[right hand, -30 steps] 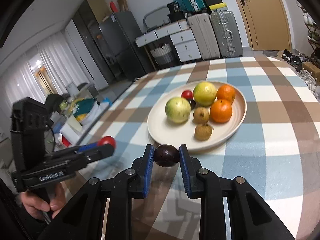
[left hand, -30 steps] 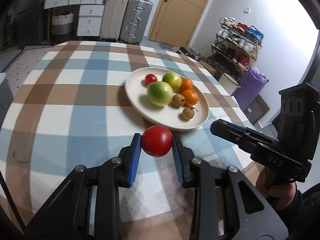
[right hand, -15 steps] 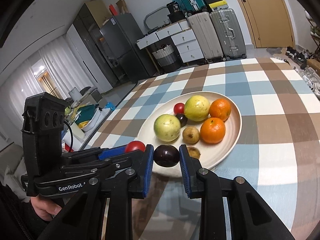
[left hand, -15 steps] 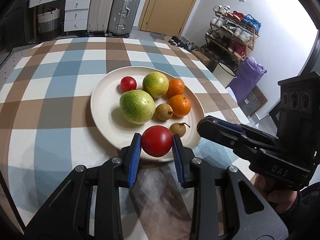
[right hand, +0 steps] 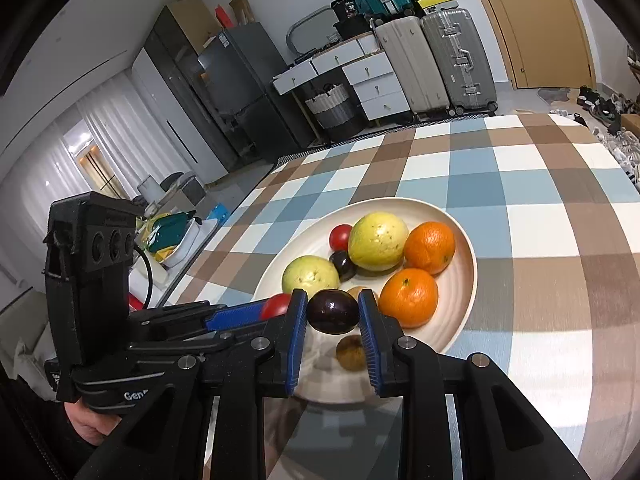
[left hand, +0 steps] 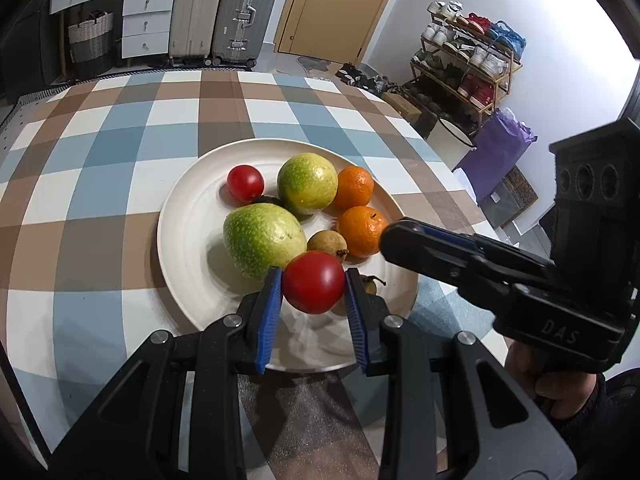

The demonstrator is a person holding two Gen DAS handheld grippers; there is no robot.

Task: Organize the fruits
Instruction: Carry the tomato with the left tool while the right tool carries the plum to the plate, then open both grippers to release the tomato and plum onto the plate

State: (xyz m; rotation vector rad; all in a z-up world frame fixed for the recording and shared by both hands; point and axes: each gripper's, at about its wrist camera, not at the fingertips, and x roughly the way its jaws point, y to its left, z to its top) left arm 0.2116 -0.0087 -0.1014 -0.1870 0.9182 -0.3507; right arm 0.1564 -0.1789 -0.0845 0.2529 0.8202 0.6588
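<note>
My left gripper [left hand: 314,294] clamps a red tomato [left hand: 314,282], my right gripper [right hand: 332,322] a dark plum [right hand: 333,311], above the plate [left hand: 180,240]; lower each into bare lower-centre space before releasing.

Each wrist camera looks forward and down along its own fingers, close over the table. Both share the plate [left hand: 176,236] [right hand: 464,280] of fruit, and each sees the other gripper beside it.

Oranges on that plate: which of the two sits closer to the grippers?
The orange beside the small brown fruit, nearer the plate's front rim. The other orange lies farther back, against the yellow-green fruit.
</note>
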